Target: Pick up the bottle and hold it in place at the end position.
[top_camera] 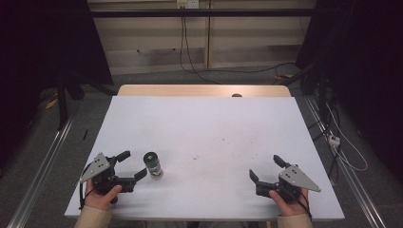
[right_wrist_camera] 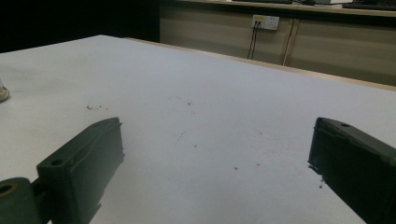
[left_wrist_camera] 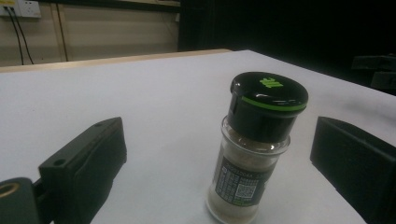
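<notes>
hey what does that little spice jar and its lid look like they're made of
Spice jar: apparently clear glass or hard plastic; the pale powder shows through and the wall glints. Lid: likely glossy black plastic, with soft reflections, a green ring and a moulded flip edge.

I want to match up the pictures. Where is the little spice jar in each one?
High view: the spice jar stands lower left on the white table, just ahead of the left gripper.
Left gripper view: it is right of the middle, standing upright ahead of the open fingers.
Right gripper view: a bit of glass at the far left edge may be it; too little to tell.
Shared landmark: the white table.
</notes>
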